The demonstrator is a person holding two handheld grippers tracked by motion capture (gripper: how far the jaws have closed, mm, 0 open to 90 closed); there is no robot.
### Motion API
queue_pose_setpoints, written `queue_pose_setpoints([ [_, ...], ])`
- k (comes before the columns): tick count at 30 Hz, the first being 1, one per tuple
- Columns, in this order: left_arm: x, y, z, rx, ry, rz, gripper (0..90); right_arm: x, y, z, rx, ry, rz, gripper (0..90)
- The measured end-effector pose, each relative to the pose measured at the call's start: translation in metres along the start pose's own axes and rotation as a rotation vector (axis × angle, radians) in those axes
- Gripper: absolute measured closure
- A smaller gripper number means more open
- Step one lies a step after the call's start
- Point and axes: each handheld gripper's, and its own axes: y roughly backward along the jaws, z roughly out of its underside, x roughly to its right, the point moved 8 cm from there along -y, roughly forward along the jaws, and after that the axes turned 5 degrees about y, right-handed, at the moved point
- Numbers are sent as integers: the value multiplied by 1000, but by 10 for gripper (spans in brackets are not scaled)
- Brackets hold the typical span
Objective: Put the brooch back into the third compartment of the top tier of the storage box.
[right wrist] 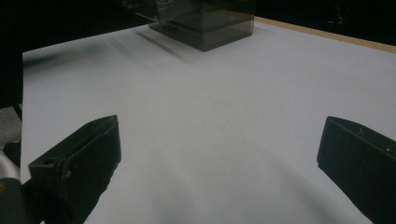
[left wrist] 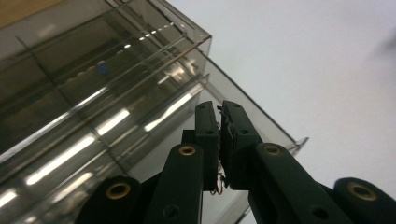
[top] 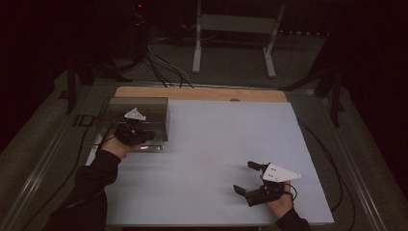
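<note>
Resting at the far left of the white counter [top: 216,144], a smoked, see-through plastic drawer box [top: 144,113] sat close to the counter's wooden back edge [top: 202,93]. The left gripper [top: 144,137] was held against the box's near side, where a clear drawer tray [top: 149,146] stuck out toward the person. In the left gripper view, the box [left wrist: 84,84] ran along the left, with bright strips of light reflected in its walls. The pulled-out tray [left wrist: 261,126] lay under the left gripper [left wrist: 222,135], its thin rim running past the tips. The jaws stood together, pads almost meeting; a thin, clear edge seemed to pass between them, but whether they pinched it could not be told.

The person's left hand [top: 115,147], in a dark sleeve, held that gripper from below.

The right gripper [top: 248,177] lay well apart from the box, near the front right of the counter, in the person's right hand [top: 281,204]. Its jaws stood wide apart with nothing between them, and its grey three-cornered plate faced up. In the right gripper view, the two black jaws rose at either lower corner over bare counter [right wrist: 210,140], and the box [right wrist: 210,23] stood far off at the top.
</note>
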Motion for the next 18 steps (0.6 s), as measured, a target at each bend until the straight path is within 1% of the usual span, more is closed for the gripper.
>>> queue_pose_setpoints([
  [3,-1,2,-2,-8,-14,-20,869,0,0,0,0,-1,0,0],
  [8,0,6,-6,-7,-18,-17,868,0,0,0,-2,-3,2,0],
  [9,1,7,-7,-2,-20,-10,868,0,0,0,-1,0,3,0],
  [12,1,11,-11,14,-16,-18,866,1,1,0,-1,-3,3,0],
  [14,2,13,-13,32,-10,-18,802,0,1,0,-1,1,3,0],
  [15,2,15,-14,38,-19,-29,740,0,1,0,1,1,3,0],
  [16,1,16,-15,44,-17,-27,731,1,1,0,0,1,3,0],
  [17,2,18,-16,51,-5,-20,709,1,1,0,0,-1,4,0],
  [18,1,19,-17,59,-4,-32,684,1,1,0,0,-3,4,0],
])
